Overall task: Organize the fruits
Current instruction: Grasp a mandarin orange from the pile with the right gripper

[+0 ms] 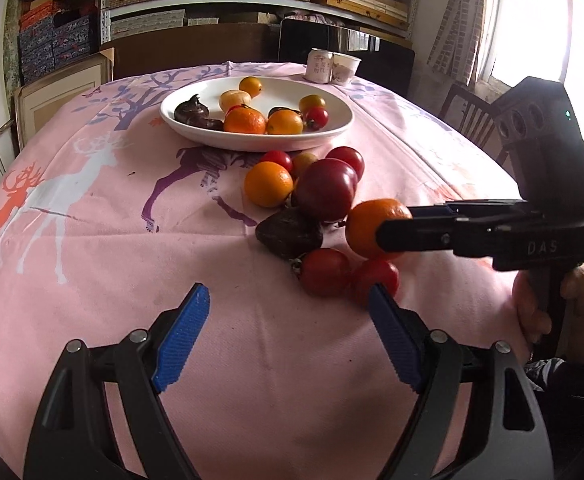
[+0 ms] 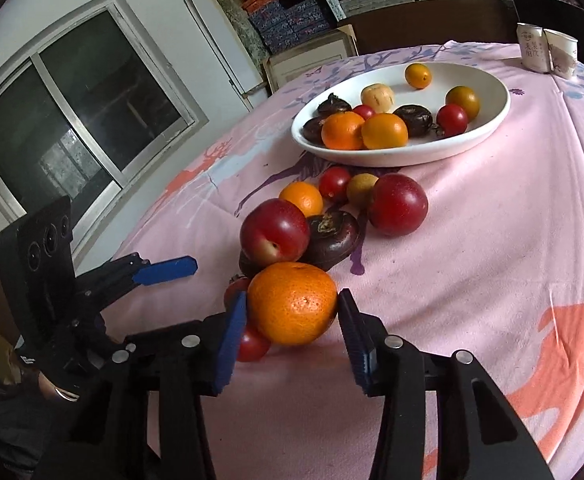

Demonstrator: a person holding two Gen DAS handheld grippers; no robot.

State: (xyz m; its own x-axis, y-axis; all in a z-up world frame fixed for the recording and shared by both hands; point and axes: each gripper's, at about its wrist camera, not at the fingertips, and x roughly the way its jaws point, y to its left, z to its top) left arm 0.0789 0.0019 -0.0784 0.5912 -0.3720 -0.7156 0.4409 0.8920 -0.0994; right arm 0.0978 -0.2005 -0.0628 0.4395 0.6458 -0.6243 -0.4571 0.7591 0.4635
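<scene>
My right gripper [image 2: 292, 320] is shut on an orange tangerine [image 2: 294, 304], held just above the pink tablecloth; it also shows in the left wrist view [image 1: 372, 226]. My left gripper [image 1: 287, 320] is open and empty, low over the cloth in front of the loose fruit pile. The pile holds a dark red plum [image 1: 326, 190], a second tangerine [image 1: 268, 184], a dark chestnut-like fruit [image 1: 289, 234] and small red tomatoes [image 1: 326, 272]. A white oval plate [image 1: 211, 136] behind it holds several fruits.
A can [image 1: 318, 65] and a paper cup [image 1: 346, 68] stand at the table's far edge. A wooden chair [image 1: 468, 112] stands at the right. Shelves with boxes fill the back wall. A window [image 2: 71, 120] lies to the left in the right wrist view.
</scene>
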